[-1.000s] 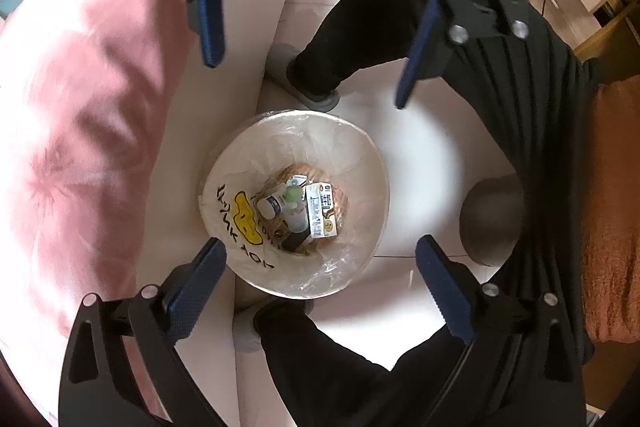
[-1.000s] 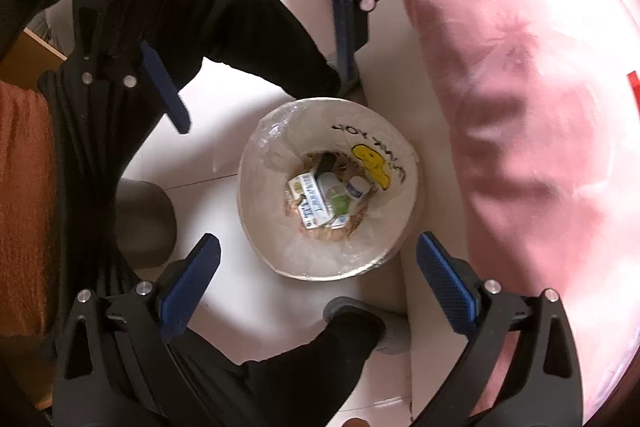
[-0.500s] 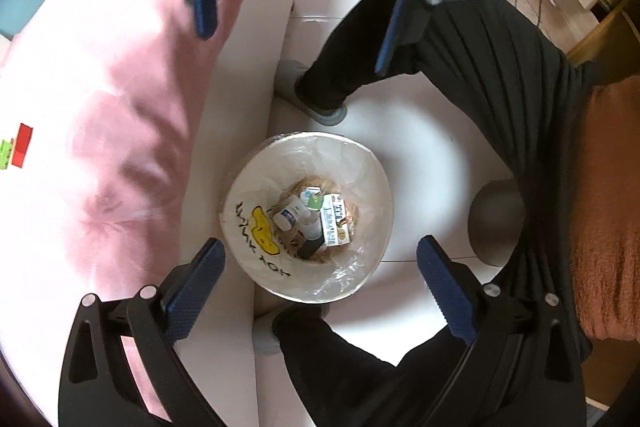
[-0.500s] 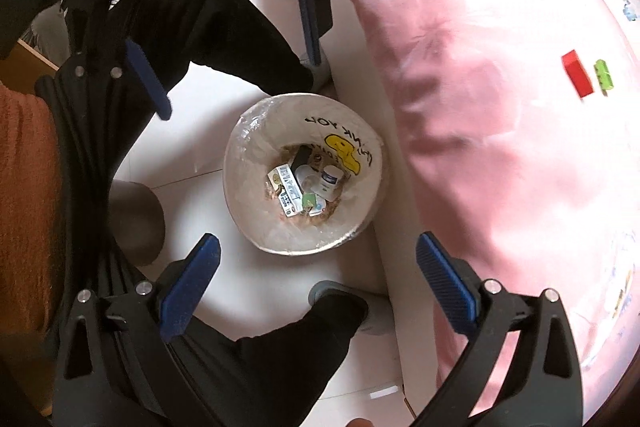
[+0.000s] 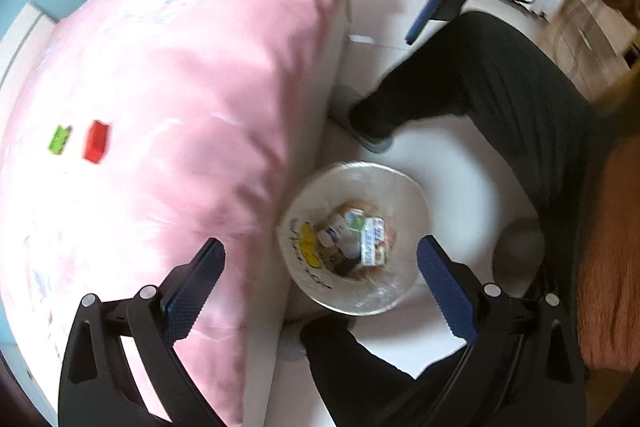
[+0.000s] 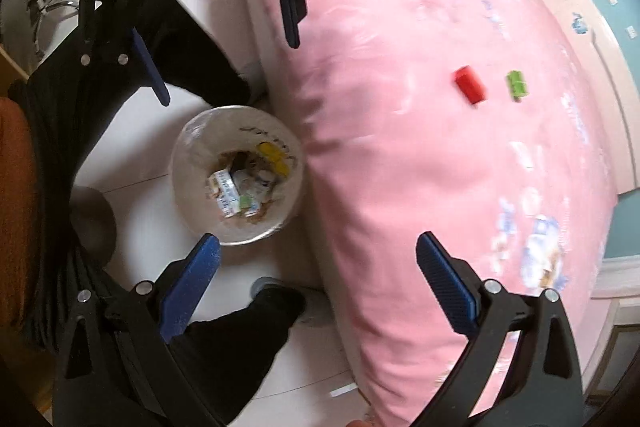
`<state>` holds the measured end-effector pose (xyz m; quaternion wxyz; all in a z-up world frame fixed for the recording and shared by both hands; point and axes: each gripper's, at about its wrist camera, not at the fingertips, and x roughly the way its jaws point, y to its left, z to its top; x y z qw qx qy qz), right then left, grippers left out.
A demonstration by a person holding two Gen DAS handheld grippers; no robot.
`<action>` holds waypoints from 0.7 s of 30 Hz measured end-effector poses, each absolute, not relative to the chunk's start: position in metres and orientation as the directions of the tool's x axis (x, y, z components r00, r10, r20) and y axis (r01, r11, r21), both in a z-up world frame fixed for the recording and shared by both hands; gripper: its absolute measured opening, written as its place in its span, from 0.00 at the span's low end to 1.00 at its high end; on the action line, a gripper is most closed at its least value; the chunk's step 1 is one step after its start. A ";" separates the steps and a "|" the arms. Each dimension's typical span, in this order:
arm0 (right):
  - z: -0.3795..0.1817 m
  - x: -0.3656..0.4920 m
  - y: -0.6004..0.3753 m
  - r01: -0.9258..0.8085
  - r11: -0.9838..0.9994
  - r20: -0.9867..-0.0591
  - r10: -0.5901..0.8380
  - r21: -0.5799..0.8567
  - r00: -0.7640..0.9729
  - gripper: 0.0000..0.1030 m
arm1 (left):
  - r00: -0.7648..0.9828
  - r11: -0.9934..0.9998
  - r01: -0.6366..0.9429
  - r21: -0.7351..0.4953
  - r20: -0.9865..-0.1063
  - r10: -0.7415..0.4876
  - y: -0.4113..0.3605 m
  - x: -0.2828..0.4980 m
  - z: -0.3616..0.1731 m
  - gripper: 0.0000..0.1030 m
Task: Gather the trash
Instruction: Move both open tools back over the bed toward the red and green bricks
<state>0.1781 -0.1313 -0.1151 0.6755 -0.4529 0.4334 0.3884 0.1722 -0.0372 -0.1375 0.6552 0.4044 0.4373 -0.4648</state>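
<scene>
Both cameras have swung toward the pink bed (image 6: pixel 420 167), bringing a red block (image 6: pixel 470 89) and green block (image 6: pixel 516 85) into view; left gripper (image 5: pixel 320 279) and right gripper (image 6: pixel 320 279) empty, jaws apart; trash bin (image 5: pixel 400 291) on the floor beside the bed, between the person's feet

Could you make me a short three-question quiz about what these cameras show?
1. True or false: the trash bin stands on the pink bed.
2. Which two colours are the small blocks lying on the bed?
3. The left gripper and right gripper are: A) both open and empty, B) both shut on trash.

Key
1. False; it stands on the floor beside the bed.
2. Red and green.
3. A.
</scene>
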 end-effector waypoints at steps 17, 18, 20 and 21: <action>-0.065 0.253 -0.148 -0.902 0.363 -0.928 0.194 -0.234 0.319 0.93 | 0.343 0.508 0.846 0.163 -0.895 -0.284 -0.014 0.264 -0.086 0.95; -0.063 0.260 -0.149 -0.902 0.372 -0.928 0.204 -0.220 0.310 0.93 | 0.346 0.517 0.840 0.164 -0.896 -0.279 -0.013 0.269 -0.086 0.95; -0.061 0.269 -0.151 -0.897 0.386 -0.928 0.205 -0.217 0.312 0.93 | 0.338 0.523 0.838 0.154 -0.899 -0.278 -0.012 0.278 -0.086 0.95; -0.060 0.273 -0.152 -0.895 0.392 -0.927 0.208 -0.212 0.311 0.93 | 0.336 0.524 0.838 0.151 -0.900 -0.278 -0.011 0.282 -0.086 0.95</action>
